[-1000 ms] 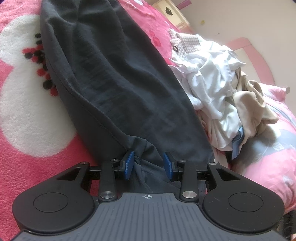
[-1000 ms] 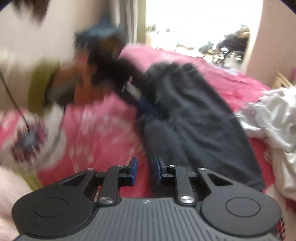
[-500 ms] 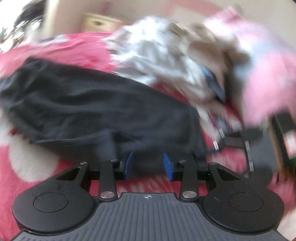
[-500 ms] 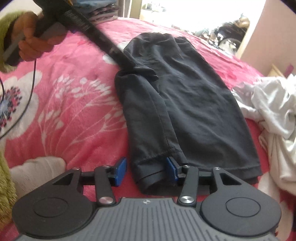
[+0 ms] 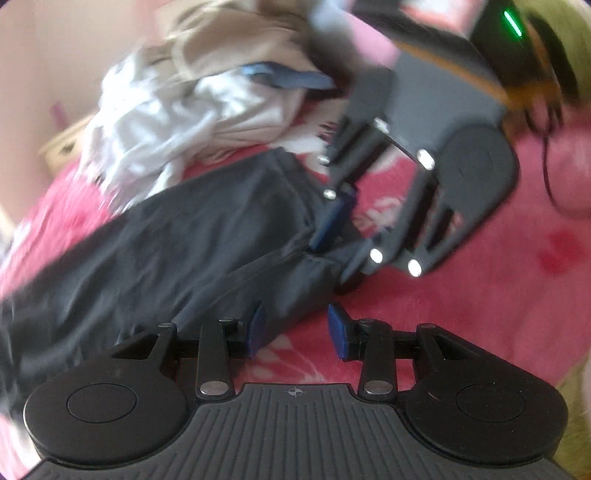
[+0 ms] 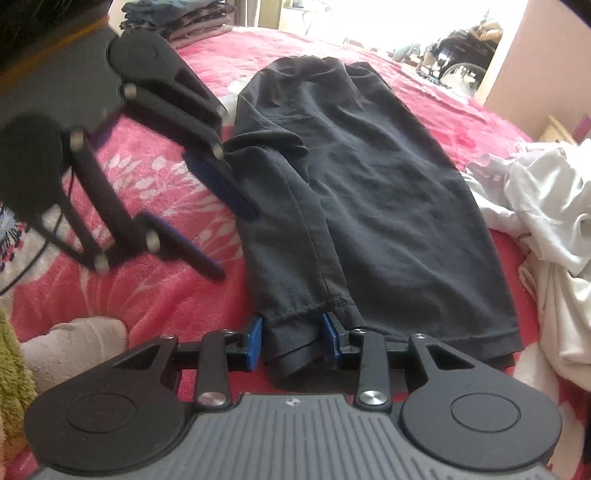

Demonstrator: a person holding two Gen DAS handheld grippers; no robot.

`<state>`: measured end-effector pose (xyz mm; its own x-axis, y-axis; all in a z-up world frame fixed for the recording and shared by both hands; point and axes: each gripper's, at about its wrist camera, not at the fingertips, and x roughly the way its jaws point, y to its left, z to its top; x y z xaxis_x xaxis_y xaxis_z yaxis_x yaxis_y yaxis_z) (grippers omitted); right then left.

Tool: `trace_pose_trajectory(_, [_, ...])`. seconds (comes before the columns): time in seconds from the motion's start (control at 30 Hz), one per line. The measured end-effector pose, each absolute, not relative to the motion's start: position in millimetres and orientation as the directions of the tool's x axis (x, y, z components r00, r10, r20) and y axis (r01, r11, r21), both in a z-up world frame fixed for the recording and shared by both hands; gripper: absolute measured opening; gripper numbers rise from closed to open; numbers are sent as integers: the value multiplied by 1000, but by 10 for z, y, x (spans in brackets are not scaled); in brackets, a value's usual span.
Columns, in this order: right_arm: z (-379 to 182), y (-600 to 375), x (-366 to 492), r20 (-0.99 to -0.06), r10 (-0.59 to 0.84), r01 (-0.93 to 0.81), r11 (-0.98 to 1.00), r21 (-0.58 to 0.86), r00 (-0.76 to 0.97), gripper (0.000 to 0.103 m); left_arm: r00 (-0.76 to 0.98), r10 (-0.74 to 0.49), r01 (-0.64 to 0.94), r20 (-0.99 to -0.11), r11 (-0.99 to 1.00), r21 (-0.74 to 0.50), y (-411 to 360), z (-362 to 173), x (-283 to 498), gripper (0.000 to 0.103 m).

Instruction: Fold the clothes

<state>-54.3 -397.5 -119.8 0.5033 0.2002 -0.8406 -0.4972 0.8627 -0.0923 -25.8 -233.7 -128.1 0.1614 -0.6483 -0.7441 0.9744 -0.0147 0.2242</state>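
A dark grey garment (image 6: 369, 192) lies lengthwise on the pink blanket, with a flap folded over along its left side. In the right wrist view my right gripper (image 6: 291, 338) straddles the near hem; its jaws are closing, and the cloth between the pads is not visibly squeezed. In the left wrist view the right gripper (image 5: 330, 262) is seen at the same hem. My left gripper (image 5: 295, 328) stands open over the blanket, the garment's edge beside its left finger. From the right wrist view the left gripper (image 6: 234, 243) hovers at the garment's left edge.
A heap of white and beige clothes (image 6: 546, 206) lies to the garment's right, also visible as the clothes heap (image 5: 192, 110). Folded clothes (image 6: 177, 18) are stacked at the far end of the bed. Pink flowered blanket (image 6: 147, 173) lies left of the garment. A yellow-green sleeve (image 6: 11, 369) shows at bottom left.
The left gripper has let the bunched cloth go, rolled over and swung along the garment toward the right gripper. The right gripper widened around the near hem, then narrowed on it.
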Motion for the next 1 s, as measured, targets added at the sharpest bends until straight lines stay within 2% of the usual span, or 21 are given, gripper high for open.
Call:
trace_pose_trajectory(0.23, [-1116, -4167, -366, -852, 293, -506, 862, 39, 434, 36, 218, -633, 921, -743, -119, 372, -2533, -1473, -409, 37])
trace_pose_trajectory(0.33, [-1084, -4311, -284, -833, 359, -464, 875, 142, 421, 36, 242, -632, 907, -736, -123, 403, -2600, -1527, -421, 37])
trace_pose_trajectory(0.4, [-1061, -4436, -233, -811, 418, -410, 878, 246, 409, 36, 242, -631, 909, -737, -117, 399, -2628, -1538, -410, 34])
trace_pose_trajectory(0.47, [-1032, -4601, -222, -783, 464, -316, 880, 354, 415, 37, 231, -630, 920, -742, -105, 377, -2642, -1529, -388, 28])
trace_pose_trajectory(0.53, [-980, -4846, -265, -738, 483, -191, 872, 450, 471, 44, 221, -628, 931, -746, -92, 353, -2649, -1521, -368, 25])
trace_pose_trajectory(0.6, [-933, -5136, -331, -697, 455, -40, 851, 524, 554, 61, 218, -630, 937, -746, -78, 340, -2646, -1521, -362, 22])
trace_pose_trajectory(0.63, [-932, -5284, -357, -686, 430, 43, 830, 557, 587, 62, 218, -631, 939, -745, -72, 336, -2643, -1522, -362, 21])
trace_pose_trajectory(0.8, [-1226, -5889, -450, -721, 326, 429, 629, 648, 611, 63, 230, -637, 937, -736, -60, 345, -2642, -1539, -383, 20])
trace_pose_trajectory(1.0, [-1559, -5991, -398, -715, 346, 530, 494, 689, 607, 64, 224, -642, 943, -733, -48, 330, -2646, -1532, -357, 20])
